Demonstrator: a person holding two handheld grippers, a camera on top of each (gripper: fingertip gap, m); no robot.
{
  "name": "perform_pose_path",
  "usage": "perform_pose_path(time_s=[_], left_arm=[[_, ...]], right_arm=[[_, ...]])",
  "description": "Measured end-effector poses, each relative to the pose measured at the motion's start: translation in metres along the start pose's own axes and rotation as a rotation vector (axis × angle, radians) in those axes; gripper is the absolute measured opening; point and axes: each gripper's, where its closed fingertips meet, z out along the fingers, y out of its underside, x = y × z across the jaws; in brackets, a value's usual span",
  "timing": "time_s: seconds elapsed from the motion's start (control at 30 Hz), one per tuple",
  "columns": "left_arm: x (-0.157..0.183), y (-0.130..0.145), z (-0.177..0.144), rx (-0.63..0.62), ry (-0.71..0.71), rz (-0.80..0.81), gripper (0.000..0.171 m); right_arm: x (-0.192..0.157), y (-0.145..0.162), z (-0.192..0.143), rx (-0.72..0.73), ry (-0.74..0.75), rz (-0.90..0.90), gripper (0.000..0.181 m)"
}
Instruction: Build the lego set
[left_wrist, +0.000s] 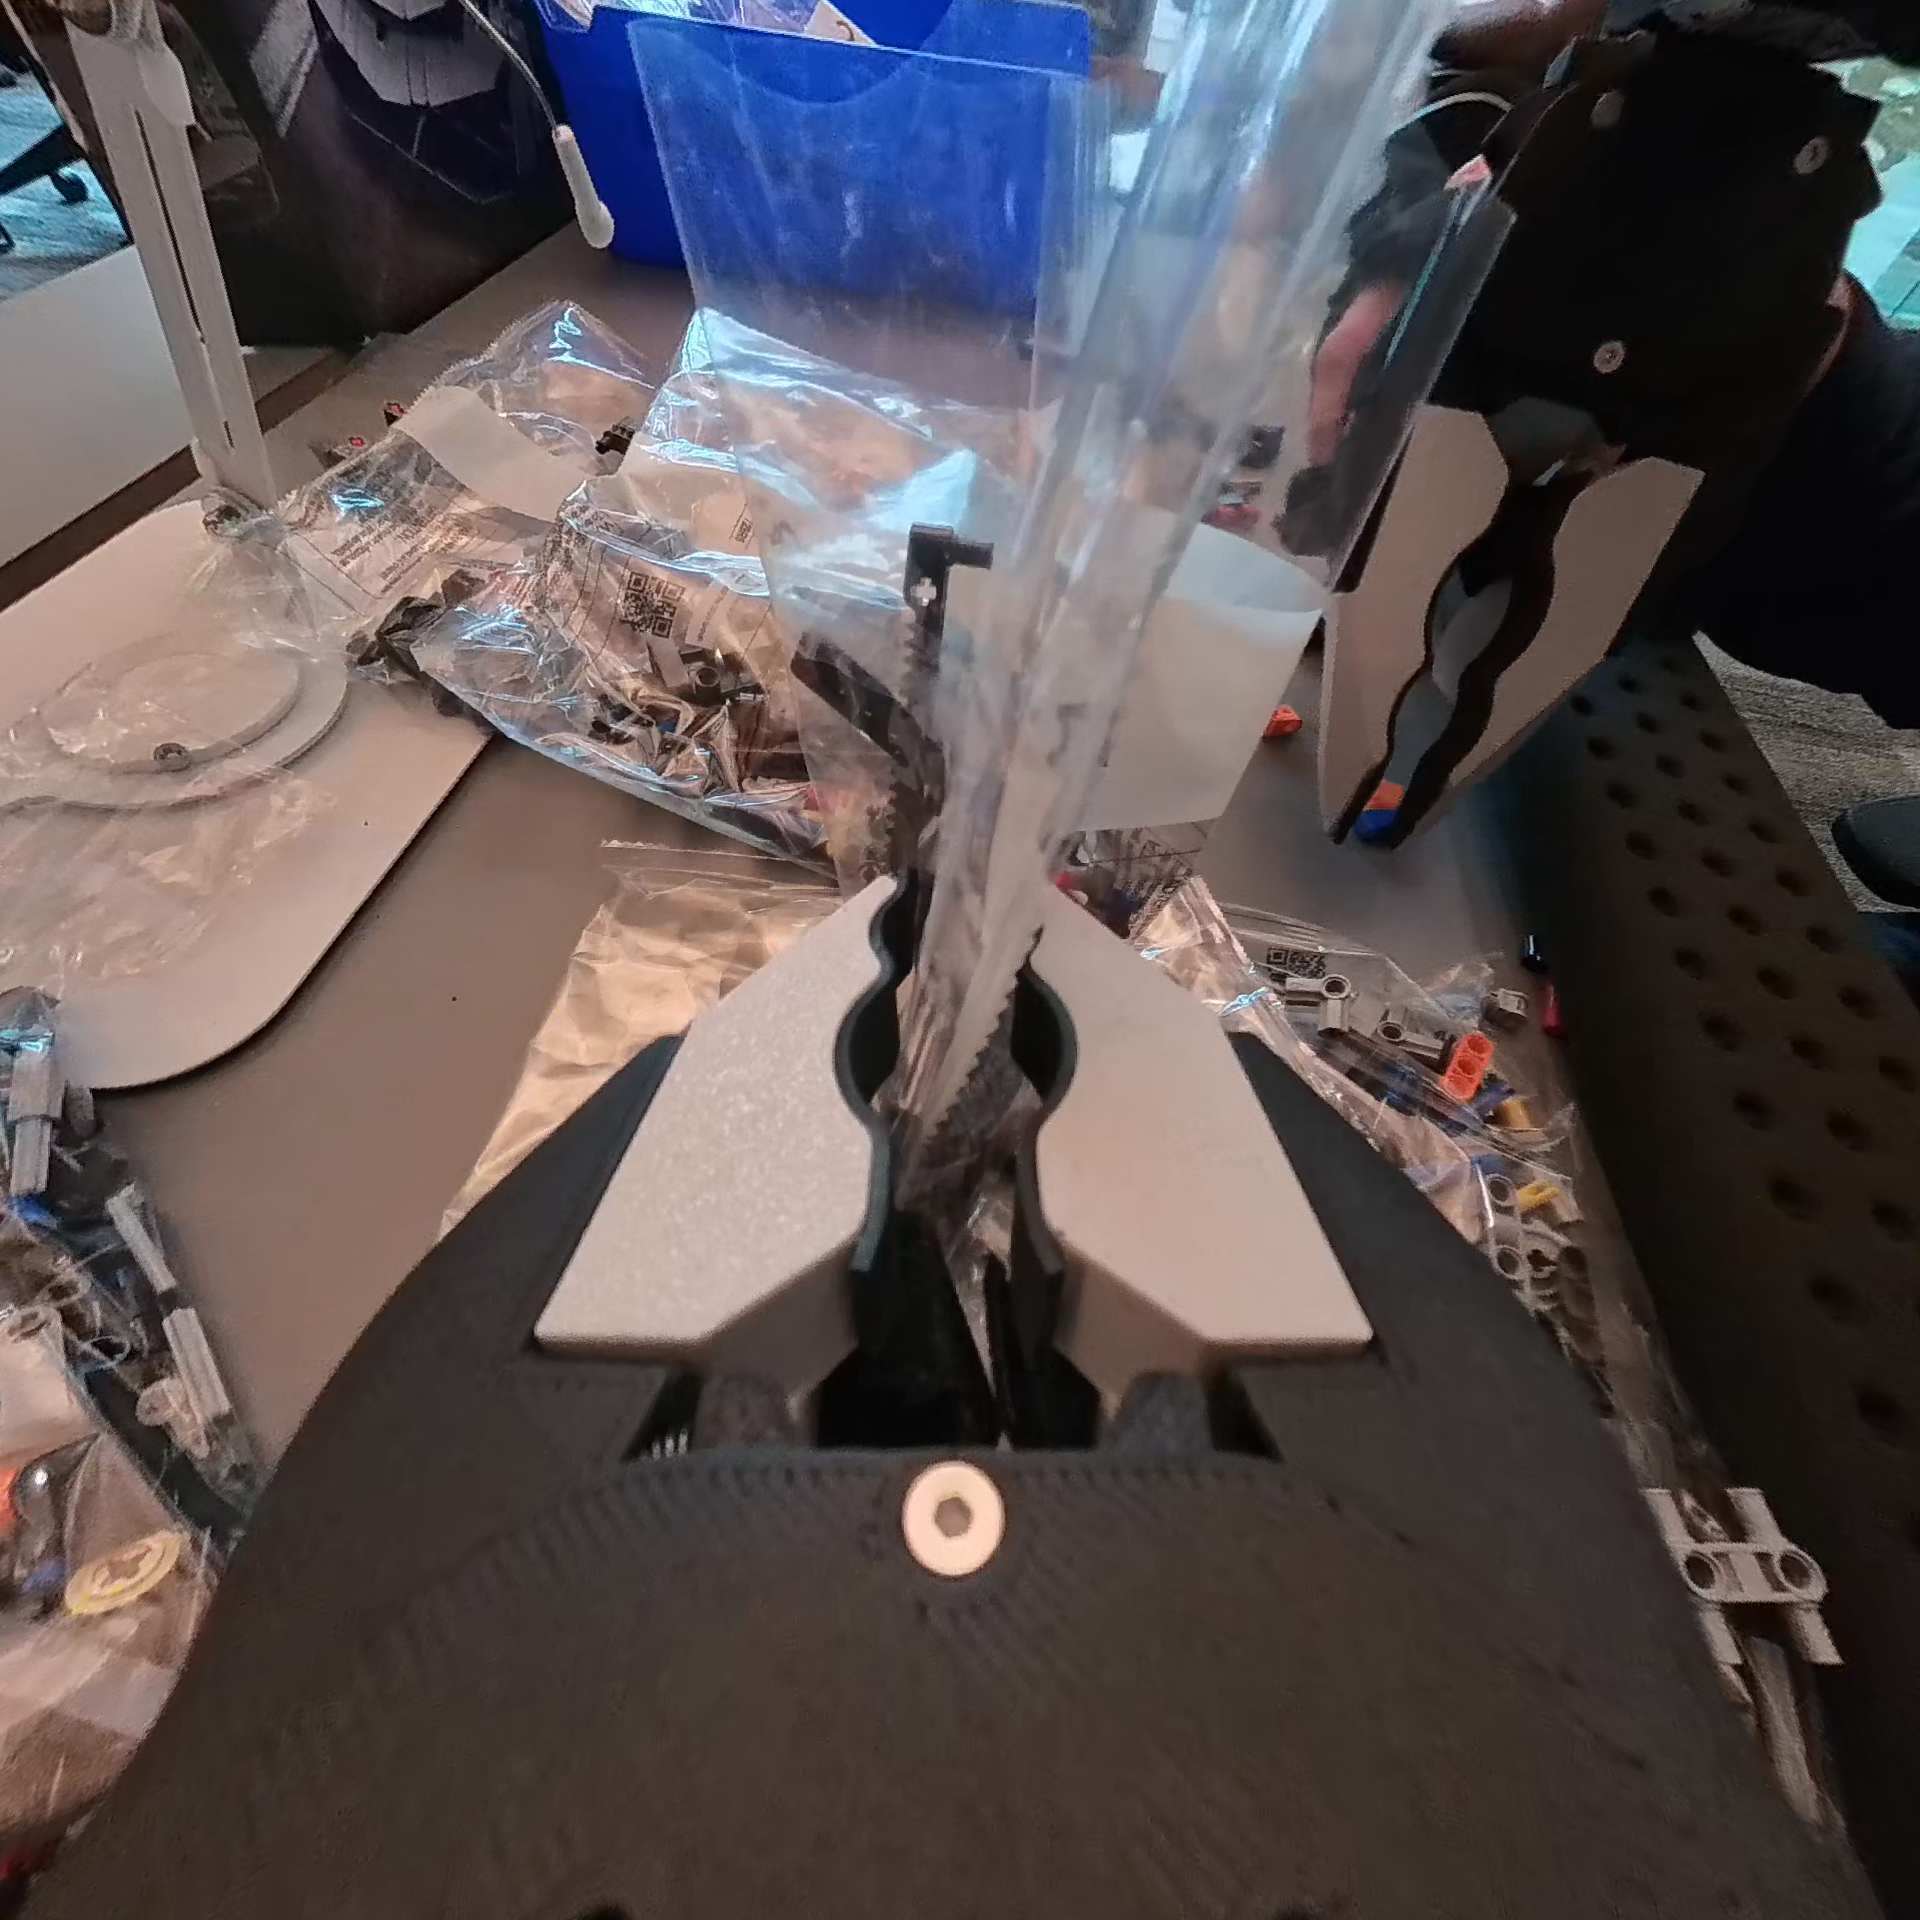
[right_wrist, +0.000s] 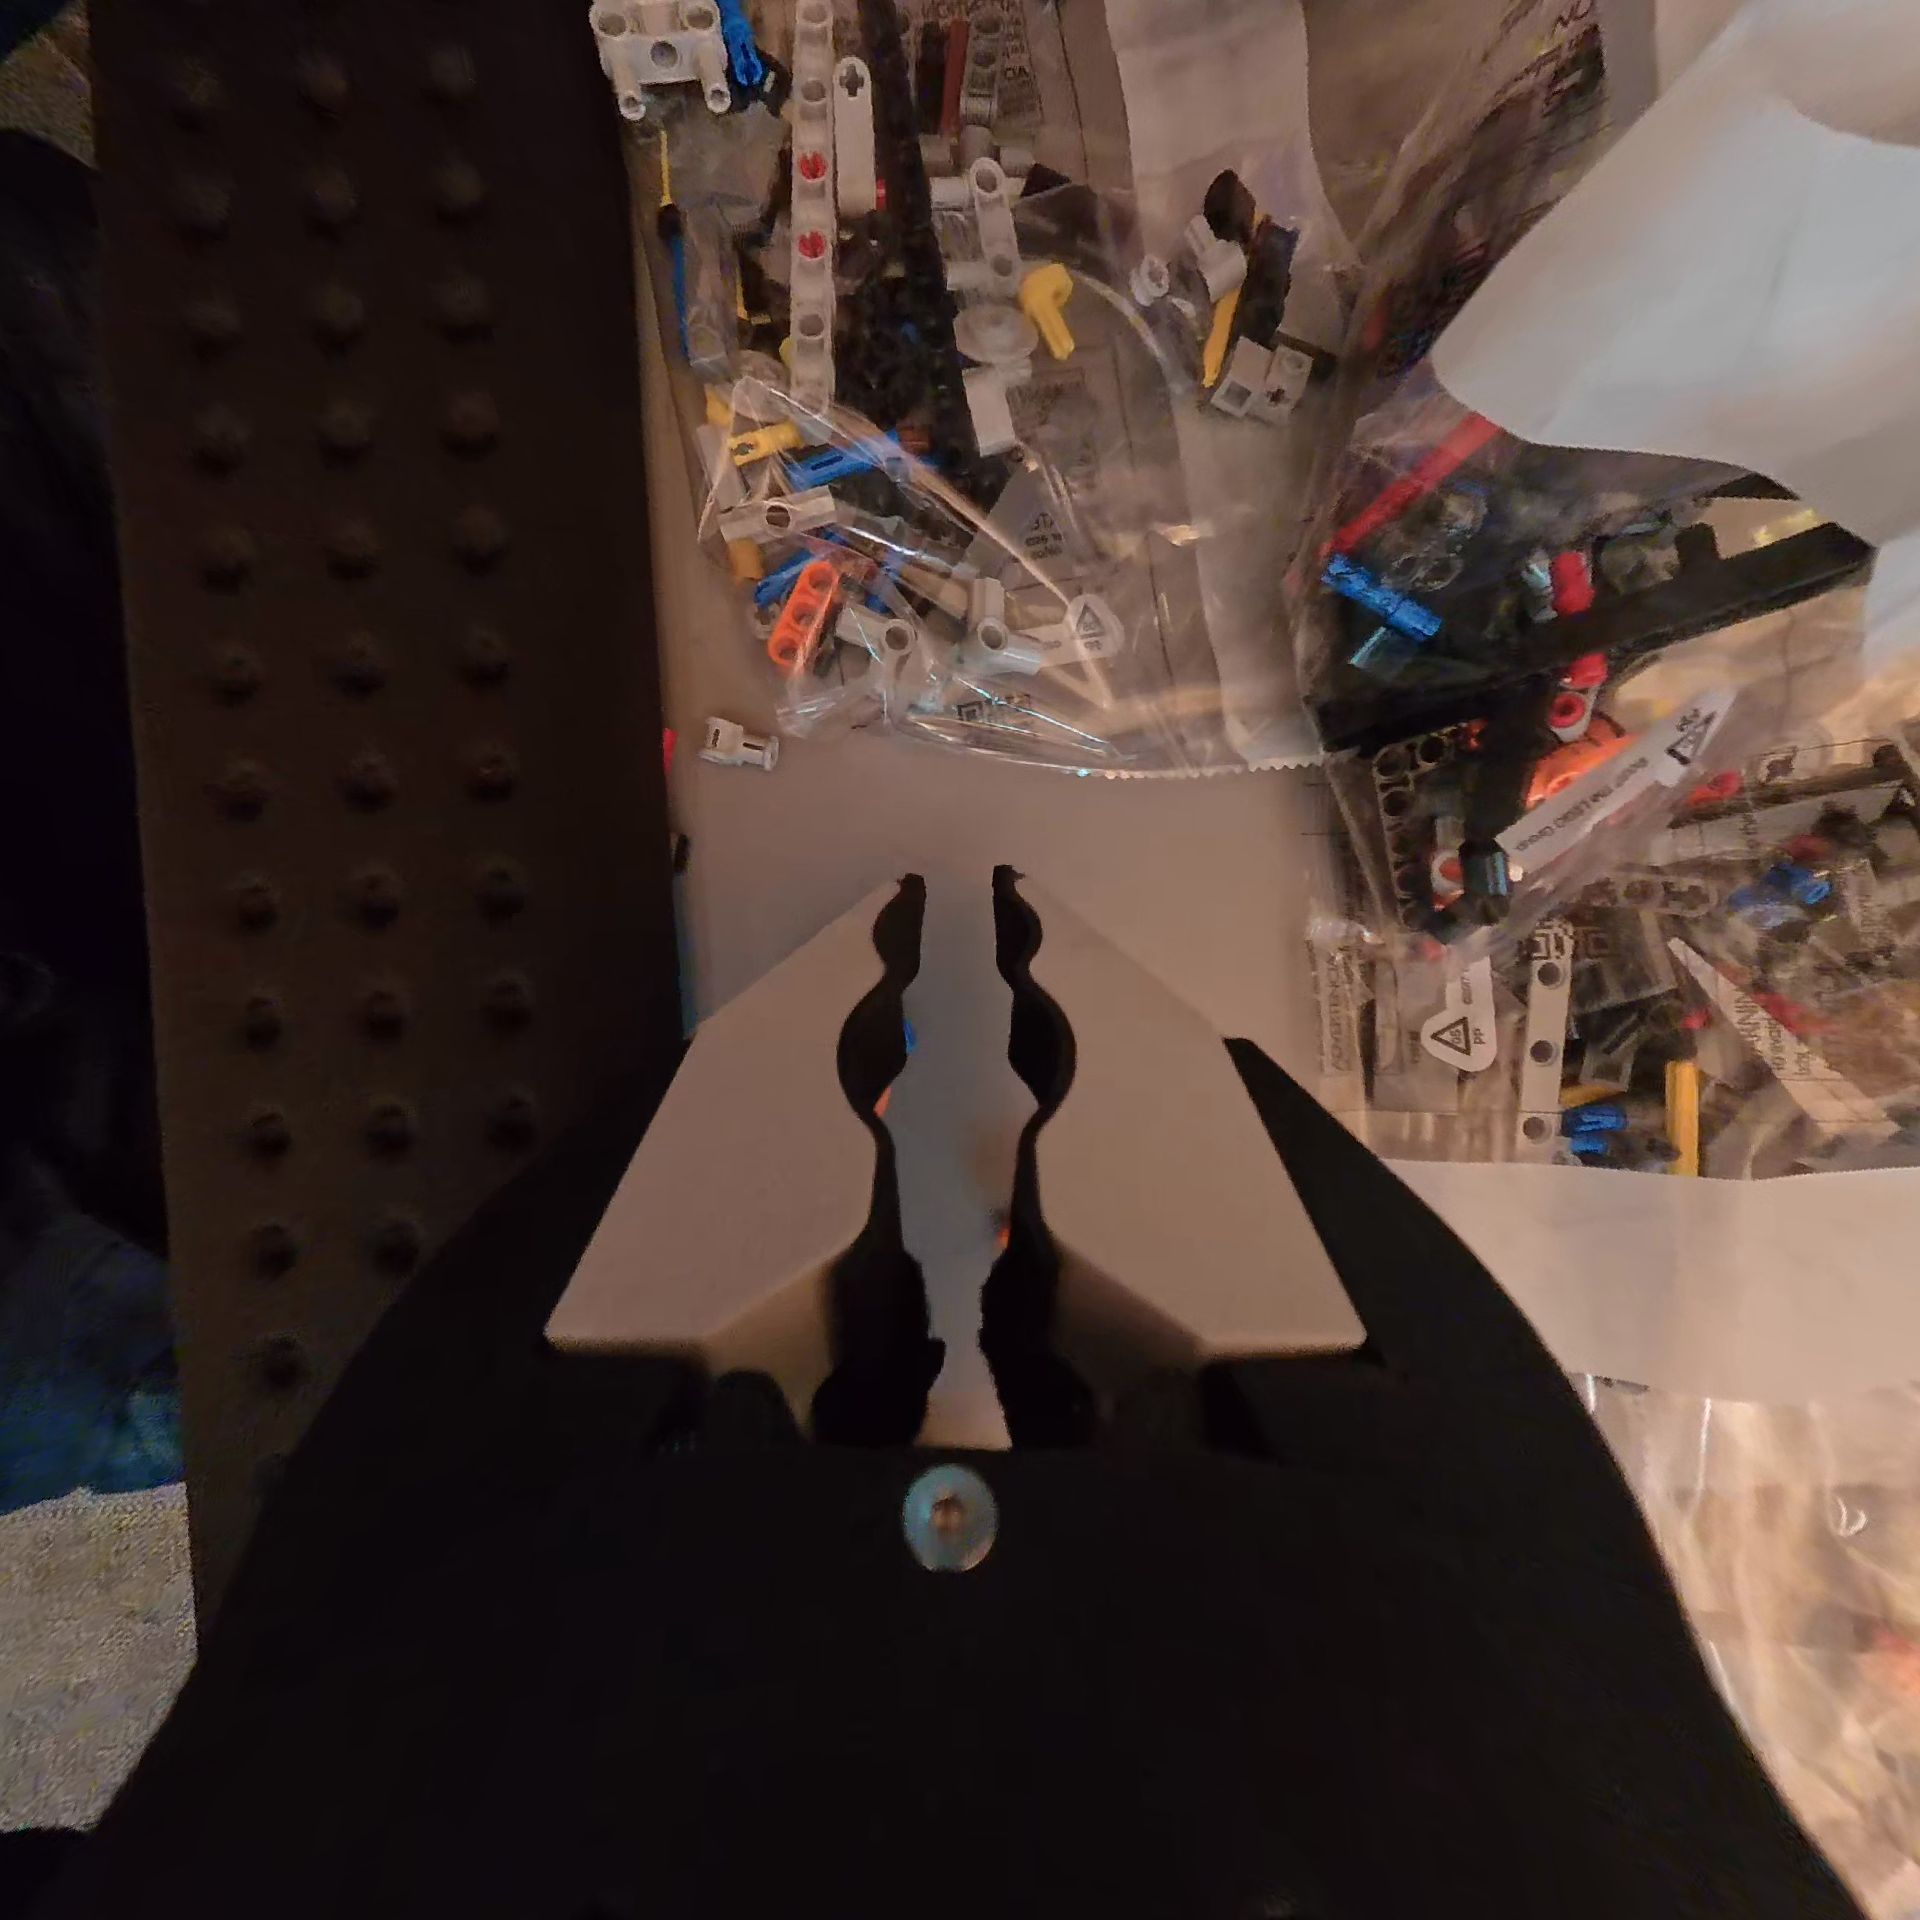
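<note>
1. Two tongs show: the left tongs (left_wrist: 961, 935) are clamped on an empty clear bag (left_wrist: 1091, 644), which stands upright above the bench (left_wrist: 343, 1132).
2. Right tongs (right_wrist: 956, 878) point down at bare bench, fingers a narrow gap apart, gripping nothing.
3. Several bags of lego pieces (right_wrist: 935, 468) lie heaped just beyond both tongs; I cannot count them exactly.
4. One blue bin (left_wrist: 831, 135) stands behind the heap, and one dark studded panel (left_wrist: 1714, 987) runs alongside it.

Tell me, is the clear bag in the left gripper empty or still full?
Nearly empty: the clear bag hangs see-through above the left gripper, with one black piece visible.
</note>
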Motion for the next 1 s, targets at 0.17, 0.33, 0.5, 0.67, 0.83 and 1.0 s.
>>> perform_pose_path(time_s=[0.17, 0.33, 0.5, 0.67, 0.83, 1.0], left_arm=[[0.0, 0.001, 0.001, -0.007, 0.003, -0.001, 0.014], [0.0, 0.002, 0.001, -0.012, 0.001, -0.001, 0.015], [0.0, 0.002, 0.001, -0.014, 0.003, -0.001, 0.014], [0.0, 0.003, 0.002, -0.017, 0.0, -0.002, 0.014], [-0.001, 0.005, 0.002, -0.027, -0.003, -0.004, 0.014], [-0.001, 0.006, 0.002, -0.027, -0.002, -0.009, 0.015]], right_arm=[[-0.002, 0.006, 0.006, -0.039, 0.0, -0.021, 0.007], [-0.005, 0.003, 0.006, -0.02, -0.016, -0.018, 0.006], [-0.005, 0.003, 0.006, -0.025, -0.011, -0.022, 0.003], [-0.004, 0.0, 0.003, -0.009, 0.0, -0.026, 0.002], [-0.003, -0.001, -0.004, 0.028, -0.01, -0.004, 0.0], [-0.001, 0.006, -0.003, 0.016, 0.004, 0.012, 0.0]])
